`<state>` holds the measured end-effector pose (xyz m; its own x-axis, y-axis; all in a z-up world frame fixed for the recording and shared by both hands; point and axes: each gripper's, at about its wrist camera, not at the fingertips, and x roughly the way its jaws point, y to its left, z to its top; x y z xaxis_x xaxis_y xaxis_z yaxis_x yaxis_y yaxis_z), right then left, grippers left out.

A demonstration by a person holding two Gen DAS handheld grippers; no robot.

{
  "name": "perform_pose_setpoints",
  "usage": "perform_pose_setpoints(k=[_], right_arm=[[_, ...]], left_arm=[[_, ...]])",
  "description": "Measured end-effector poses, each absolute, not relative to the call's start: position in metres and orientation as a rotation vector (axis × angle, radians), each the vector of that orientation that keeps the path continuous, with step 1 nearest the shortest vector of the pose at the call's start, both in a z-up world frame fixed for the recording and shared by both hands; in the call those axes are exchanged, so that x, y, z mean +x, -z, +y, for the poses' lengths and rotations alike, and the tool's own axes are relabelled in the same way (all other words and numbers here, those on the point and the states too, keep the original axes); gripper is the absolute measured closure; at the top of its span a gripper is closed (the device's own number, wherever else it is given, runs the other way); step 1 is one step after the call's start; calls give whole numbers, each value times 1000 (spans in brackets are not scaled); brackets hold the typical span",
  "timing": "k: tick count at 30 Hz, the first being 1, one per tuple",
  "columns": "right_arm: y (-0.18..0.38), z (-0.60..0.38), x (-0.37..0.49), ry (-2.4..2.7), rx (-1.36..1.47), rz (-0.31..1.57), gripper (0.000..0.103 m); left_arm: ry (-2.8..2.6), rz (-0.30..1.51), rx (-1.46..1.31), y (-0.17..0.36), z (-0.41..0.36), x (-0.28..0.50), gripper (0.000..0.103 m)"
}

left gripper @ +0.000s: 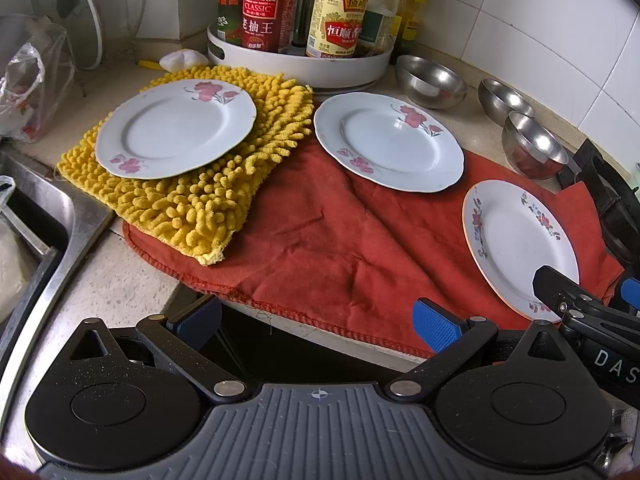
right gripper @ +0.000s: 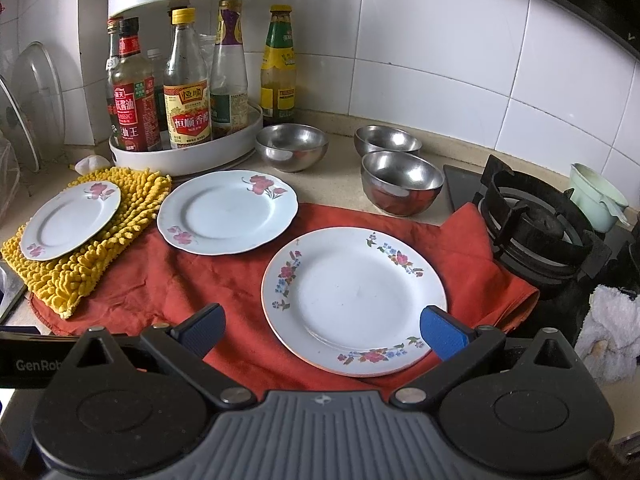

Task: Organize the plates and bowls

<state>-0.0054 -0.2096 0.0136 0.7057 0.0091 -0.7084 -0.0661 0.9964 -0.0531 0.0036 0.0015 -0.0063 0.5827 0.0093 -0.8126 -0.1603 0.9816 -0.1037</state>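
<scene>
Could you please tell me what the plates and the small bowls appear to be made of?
The three plates look like glazed ceramic: glossy white with printed flowers, though melamine is possible. The three bowls look like stainless steel: silvery and brushed, with mirror-like reflections.

Plates [right gripper: 227, 213]: white, pink floral sprays; plate nearest stove [right gripper: 354, 300]: multicoloured flower border; bowls [right gripper: 402, 182]: bare steel; mat [right gripper: 68, 276]: mustard-yellow chenille; cloth [right gripper: 192, 280]: rust-red.

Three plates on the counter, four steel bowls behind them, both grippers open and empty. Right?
Not quite: there are three steel bowls, not four, as the right wrist view shows. Three plates, and the left gripper and right gripper are open and empty.
</scene>
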Motion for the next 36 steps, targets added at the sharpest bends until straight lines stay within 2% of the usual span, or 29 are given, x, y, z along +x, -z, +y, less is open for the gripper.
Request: perform_pose_setpoints(k=[20,36], right_arm=[[-11,-207,-3,-24,-72,809,3],[2,-245,34,30,-53,871,3]], left_arm=[[-83,1014,-170,12,4,10,0],[-2,1039,-130,25,-40,60,0]])
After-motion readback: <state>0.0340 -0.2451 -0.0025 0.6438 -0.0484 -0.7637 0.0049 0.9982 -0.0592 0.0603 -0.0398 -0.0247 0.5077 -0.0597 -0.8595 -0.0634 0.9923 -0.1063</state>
